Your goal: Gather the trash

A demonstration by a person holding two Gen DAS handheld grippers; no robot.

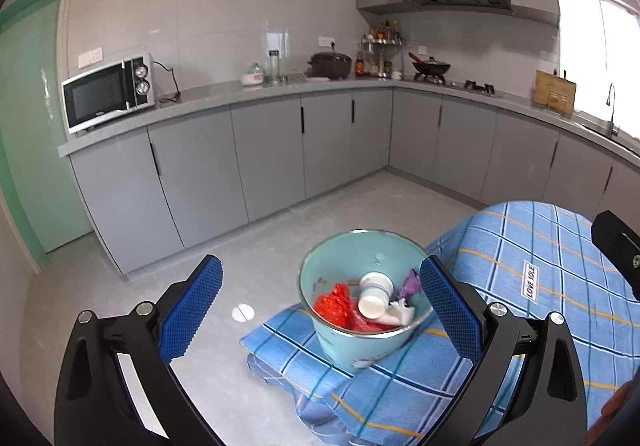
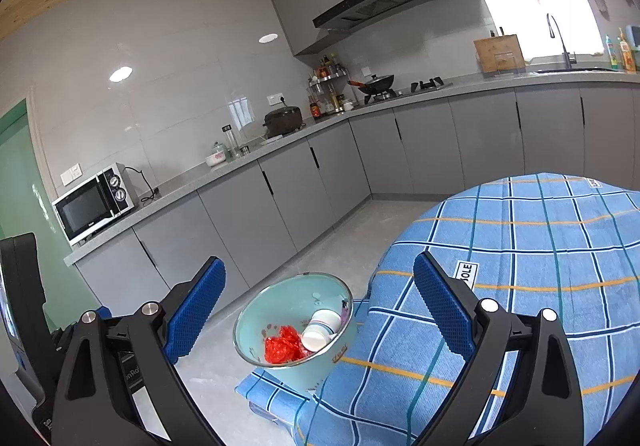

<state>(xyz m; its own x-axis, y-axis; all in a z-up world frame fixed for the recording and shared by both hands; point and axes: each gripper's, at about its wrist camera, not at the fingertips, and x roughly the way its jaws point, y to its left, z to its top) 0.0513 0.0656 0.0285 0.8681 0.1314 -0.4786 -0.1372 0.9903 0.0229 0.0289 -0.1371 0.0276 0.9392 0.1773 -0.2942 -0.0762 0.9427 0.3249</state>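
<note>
- As I hover both hand-held grippers, left (image 1: 320, 298) and right (image 2: 318, 302), they gape wide, holding nothing.
- Pale blue enamel trash bucket (image 1: 362, 342), holding red crumpled plastic (image 1: 334, 304) and white paper cups (image 1: 374, 296), sits on loose blue checked cloth (image 1: 520, 286); a nudge could tip it, I think.

Both wrist views high, facing down-forward; share bin (image 1: 362, 306) (image 2: 296, 330), kitchen counter (image 1: 280, 90) (image 2: 224, 170).
</note>
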